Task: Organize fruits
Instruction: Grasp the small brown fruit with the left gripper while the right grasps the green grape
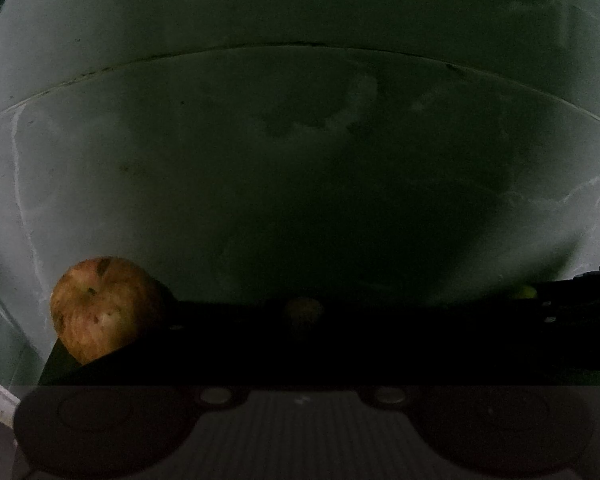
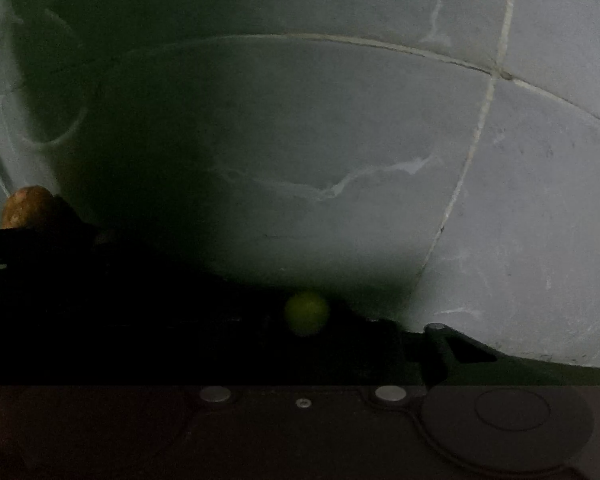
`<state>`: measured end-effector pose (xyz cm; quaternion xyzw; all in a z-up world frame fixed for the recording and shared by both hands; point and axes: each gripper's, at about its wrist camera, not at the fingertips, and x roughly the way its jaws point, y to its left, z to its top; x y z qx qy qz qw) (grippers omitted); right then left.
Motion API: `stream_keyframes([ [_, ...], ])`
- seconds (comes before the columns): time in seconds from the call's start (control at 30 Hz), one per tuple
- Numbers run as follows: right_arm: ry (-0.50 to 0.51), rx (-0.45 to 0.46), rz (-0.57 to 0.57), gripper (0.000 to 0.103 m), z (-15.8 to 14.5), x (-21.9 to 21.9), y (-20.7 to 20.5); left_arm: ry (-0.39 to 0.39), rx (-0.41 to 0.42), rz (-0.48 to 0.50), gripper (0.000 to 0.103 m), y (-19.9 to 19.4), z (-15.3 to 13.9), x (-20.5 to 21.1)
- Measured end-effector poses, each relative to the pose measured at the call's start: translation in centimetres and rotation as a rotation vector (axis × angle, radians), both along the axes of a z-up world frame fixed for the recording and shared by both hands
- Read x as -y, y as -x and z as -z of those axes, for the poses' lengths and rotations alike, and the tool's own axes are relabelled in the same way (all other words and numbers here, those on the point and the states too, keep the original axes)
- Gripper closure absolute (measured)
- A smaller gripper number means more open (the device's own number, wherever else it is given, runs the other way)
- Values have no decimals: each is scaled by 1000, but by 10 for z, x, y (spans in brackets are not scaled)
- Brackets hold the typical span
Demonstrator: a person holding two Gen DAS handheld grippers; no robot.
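My left gripper is squeezed tight on a small dim round fruit, too dark for me to name, and a big reddish apple sits just to its left on the gray tile floor. My right gripper pinches a little green fruit. In the right view I see the apple far off to the left.
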<state>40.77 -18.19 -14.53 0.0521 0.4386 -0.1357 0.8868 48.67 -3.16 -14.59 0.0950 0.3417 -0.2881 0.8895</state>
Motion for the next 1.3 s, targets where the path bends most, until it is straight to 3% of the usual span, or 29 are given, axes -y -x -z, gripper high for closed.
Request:
stream_keyframes([
  [0.3, -27, 3, -19, 78, -2, 0, 2, -13, -7, 1, 75, 6, -6, 3],
  [0.53, -60, 38, -62, 78, -28, 5, 12, -11, 16, -14, 75, 24, -28, -6],
  [0.8, -89, 113, -140, 78, -80, 6, 41, -18, 68, -86, 75, 53, -76, -18],
  [1.3, -155, 269, -359, 78, -185, 8, 122, -30, 180, -272, 75, 159, -171, -29],
])
